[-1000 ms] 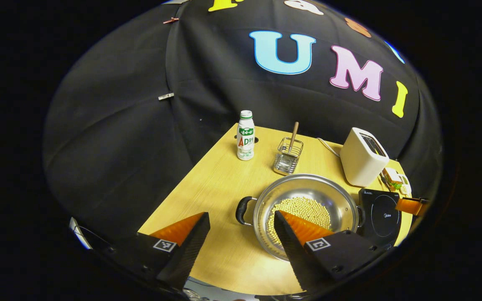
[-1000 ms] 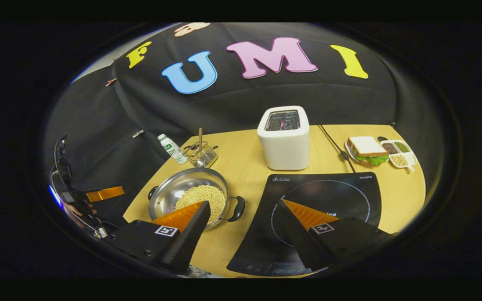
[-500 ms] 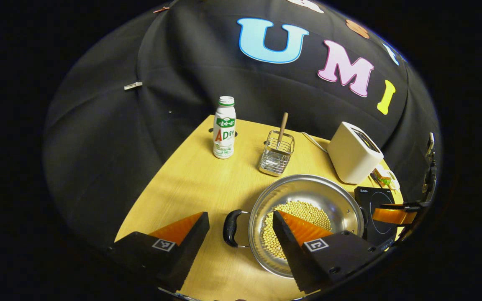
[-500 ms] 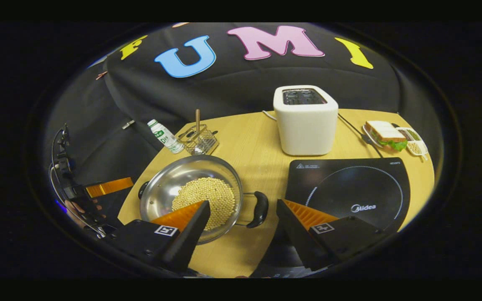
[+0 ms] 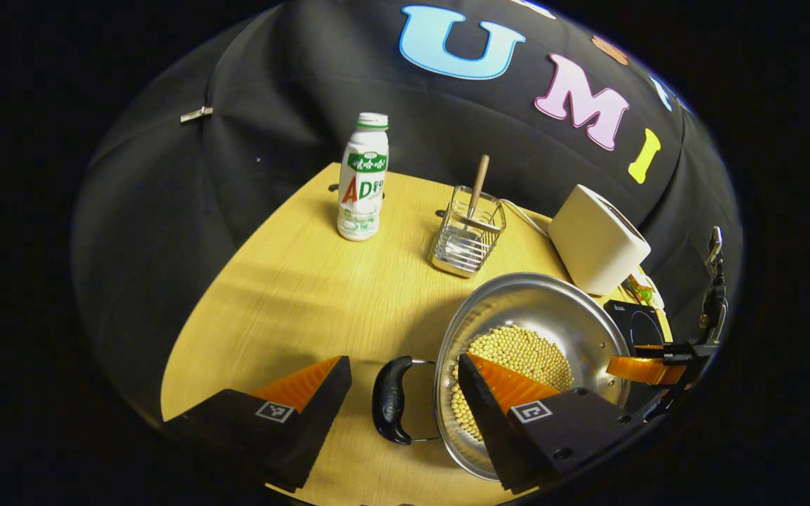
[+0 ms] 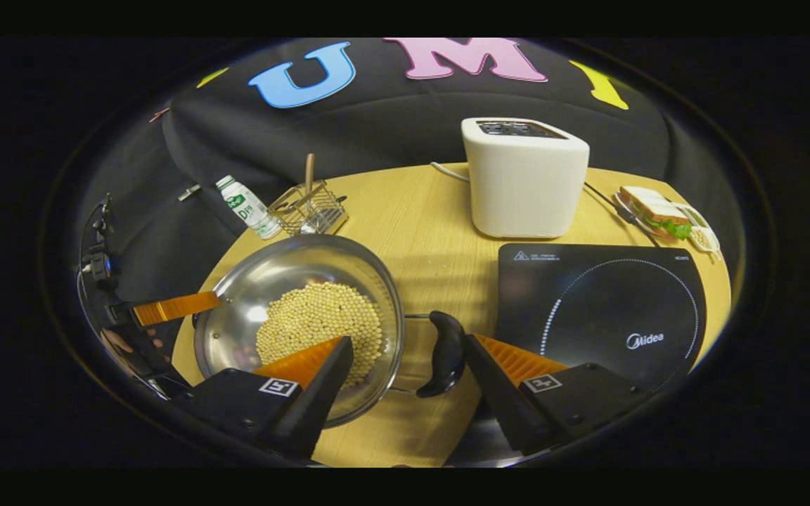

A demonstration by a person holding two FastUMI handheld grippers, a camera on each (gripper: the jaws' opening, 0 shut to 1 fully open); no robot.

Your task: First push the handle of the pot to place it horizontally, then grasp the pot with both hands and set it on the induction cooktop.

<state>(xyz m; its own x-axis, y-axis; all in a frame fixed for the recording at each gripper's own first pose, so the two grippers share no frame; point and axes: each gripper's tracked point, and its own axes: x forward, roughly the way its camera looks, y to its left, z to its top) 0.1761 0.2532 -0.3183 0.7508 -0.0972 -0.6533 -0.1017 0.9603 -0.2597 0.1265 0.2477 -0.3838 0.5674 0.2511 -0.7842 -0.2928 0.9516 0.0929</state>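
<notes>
Wooden bench held the pot beside the cooktop. Both grippers, left gripper and right gripper, were spread around its handles, nothing lifted yet.

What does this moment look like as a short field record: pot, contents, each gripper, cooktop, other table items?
pot: steel pot on the wooden table, beside the induction cooktop, not on it
contents: yellow beans
left gripper: open, fingers either side of the left pot handle
right gripper: open, straddling the right pot handle
others: toaster, bottle, wire basket, sandwich
</notes>
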